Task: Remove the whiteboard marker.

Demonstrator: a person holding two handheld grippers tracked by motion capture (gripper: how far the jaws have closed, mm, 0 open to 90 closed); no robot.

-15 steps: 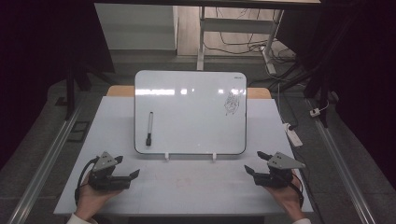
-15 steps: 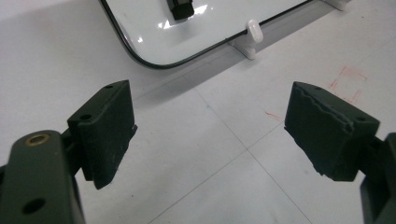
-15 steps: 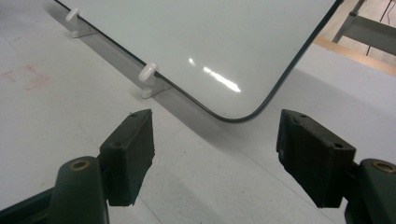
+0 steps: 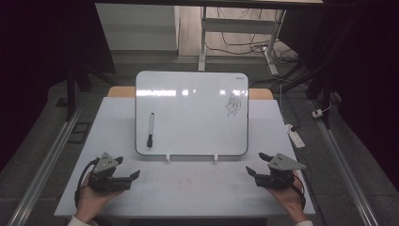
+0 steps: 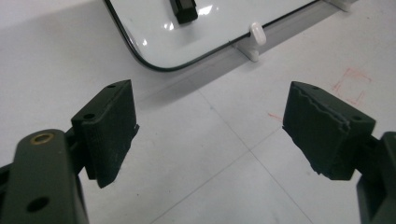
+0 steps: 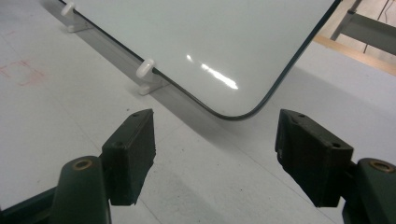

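Note:
A whiteboard leans on two white feet in the middle of the table, with a small drawing near its upper right. A black marker clings to its left part. My left gripper rests near the table's front left, open, nothing between its jaws. In the left gripper view the left gripper faces the whiteboard's lower left corner and the marker's tip. My right gripper lies at the front right, open and empty. In the right gripper view the right gripper points at the whiteboard's lower right corner.
The white table carries faint red marks in front of the board. White board feet stand along its lower edge. A power strip lies at the table's right edge. Desks and cables stand behind.

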